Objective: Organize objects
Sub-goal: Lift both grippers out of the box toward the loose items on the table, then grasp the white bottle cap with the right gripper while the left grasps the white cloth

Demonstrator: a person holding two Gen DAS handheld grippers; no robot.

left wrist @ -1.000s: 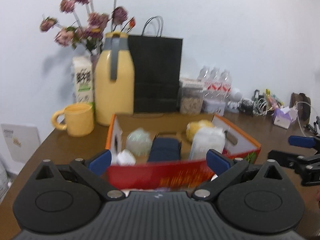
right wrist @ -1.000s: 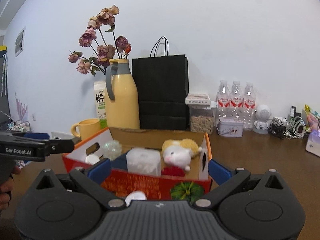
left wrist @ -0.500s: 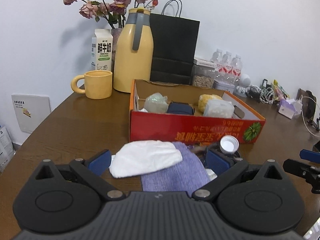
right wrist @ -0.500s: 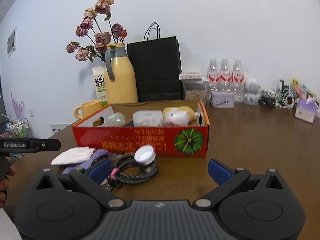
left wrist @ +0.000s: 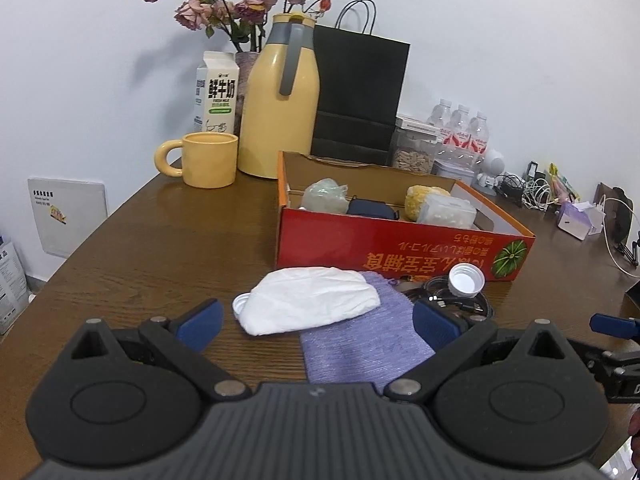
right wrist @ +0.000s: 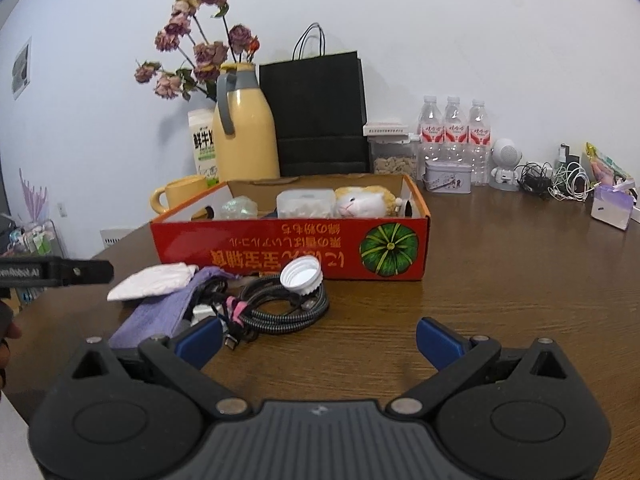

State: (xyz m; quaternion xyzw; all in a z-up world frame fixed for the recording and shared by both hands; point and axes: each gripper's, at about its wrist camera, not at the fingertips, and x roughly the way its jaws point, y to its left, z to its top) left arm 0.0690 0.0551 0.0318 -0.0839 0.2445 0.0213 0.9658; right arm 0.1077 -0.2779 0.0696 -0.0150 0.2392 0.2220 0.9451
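A: Where do the two tools stand?

B: The left hand-held gripper (left wrist: pixel 316 320) is released, its blue fingers spread wide and empty above the brown wooden surface (left wrist: pixel 160 240). The right hand-held gripper (right wrist: pixel 318 338) is likewise spread apart with nothing between its fingers.

A: What lies under the left one?

B: A crumpled white cloth (left wrist: pixel 310 304) rests partly on a purple knitted cloth (left wrist: pixel 364 350), both just in front of the red cardboard box (left wrist: pixel 384 246). A small white cap (left wrist: pixel 240 303) peeks out at the white cloth's left edge.

A: And toward the right?

B: A coiled black braided cable (right wrist: pixel 280 308) lies beside the purple cloth, with a white bottle cap (right wrist: pixel 301 276) sitting on top of the coil, open side up, just beside the box's front wall.

A: What's in the box?

B: A plush toy (right wrist: pixel 366 202), a clear plastic container (right wrist: pixel 306 204), a crinkled translucent bag (right wrist: pixel 239 207) and a dark blue case (left wrist: pixel 372 209).

A: Behind it?

B: A yellow mug (left wrist: pixel 208 160), a yellow thermos jug (left wrist: pixel 280 104), a milk carton (left wrist: pixel 216 94), dried roses (left wrist: pixel 240 4), a black paper bag (left wrist: pixel 360 96) and three water bottles (right wrist: pixel 454 128).
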